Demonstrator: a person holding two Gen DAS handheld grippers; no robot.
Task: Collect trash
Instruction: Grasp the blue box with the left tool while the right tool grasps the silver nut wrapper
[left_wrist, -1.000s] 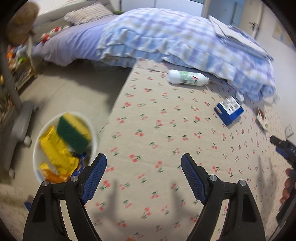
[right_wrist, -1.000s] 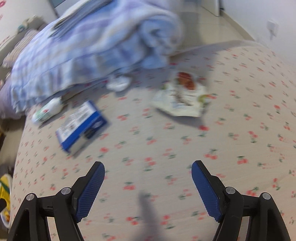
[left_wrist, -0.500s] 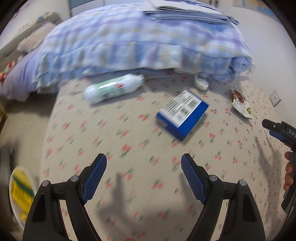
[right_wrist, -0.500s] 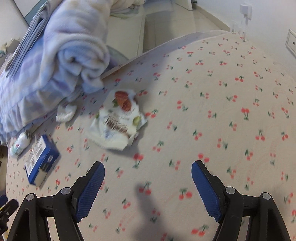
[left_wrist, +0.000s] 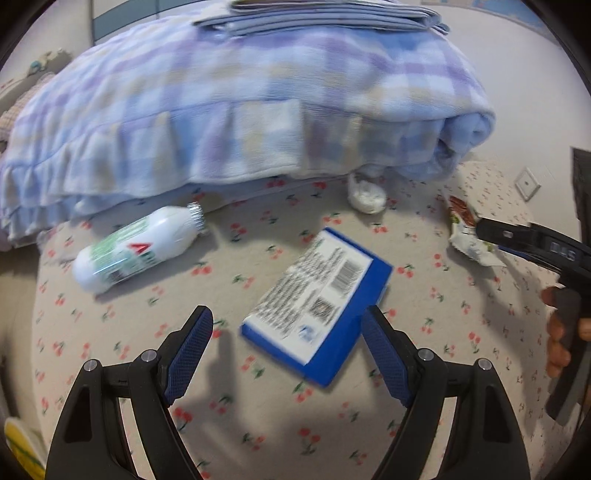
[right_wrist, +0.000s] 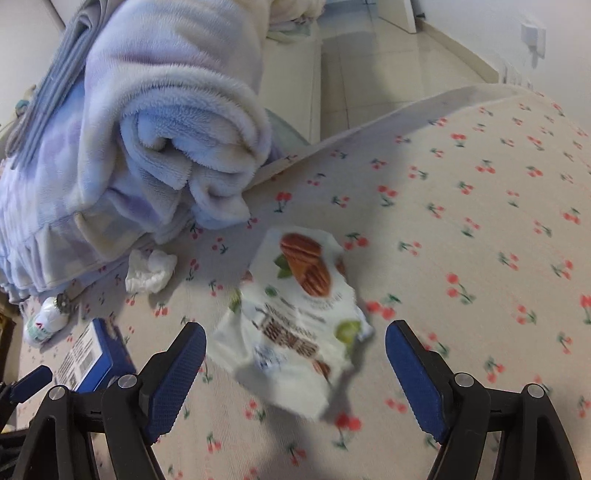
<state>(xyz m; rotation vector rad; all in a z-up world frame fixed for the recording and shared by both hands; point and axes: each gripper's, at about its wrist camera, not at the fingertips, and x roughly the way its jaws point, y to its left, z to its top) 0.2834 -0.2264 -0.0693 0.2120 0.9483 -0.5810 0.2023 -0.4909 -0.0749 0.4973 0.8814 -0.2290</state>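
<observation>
Four items of trash are noted on the cherry-print bed sheet (right_wrist: 480, 206), all lying along the foot of the folded blue checked blanket (left_wrist: 229, 110).

The left gripper (left_wrist: 286, 341) is held wide open with nothing between its pads; it is poised above the near end of the blue box (left_wrist: 317, 302), which lies flat and slightly skewed. The box is judged to be light card, fairly stiff across its narrow width and liable to crush on its broad faces. A hold across the two long edges is advised, since the flat top offers no purchase.

The right gripper (right_wrist: 295, 363) is likewise open and empty, its jaws having just been opening a little further. The snack wrapper (right_wrist: 295, 321) lies between and just ahead of its pads, not pressed by either. The wrapper is judged to be very light, thin, crinkled and slippery film; a pinch on a raised crumpled fold near its middle is recommended, as a flat edge may slide out.

The white bottle (left_wrist: 136, 247) lies on its side beside the blanket hem, smooth, round and prone to rolling; it is best taken across the body. The crumpled tissue (right_wrist: 149, 271) sits against the blanket, soft and compressible, and can be pinched anywhere.
</observation>
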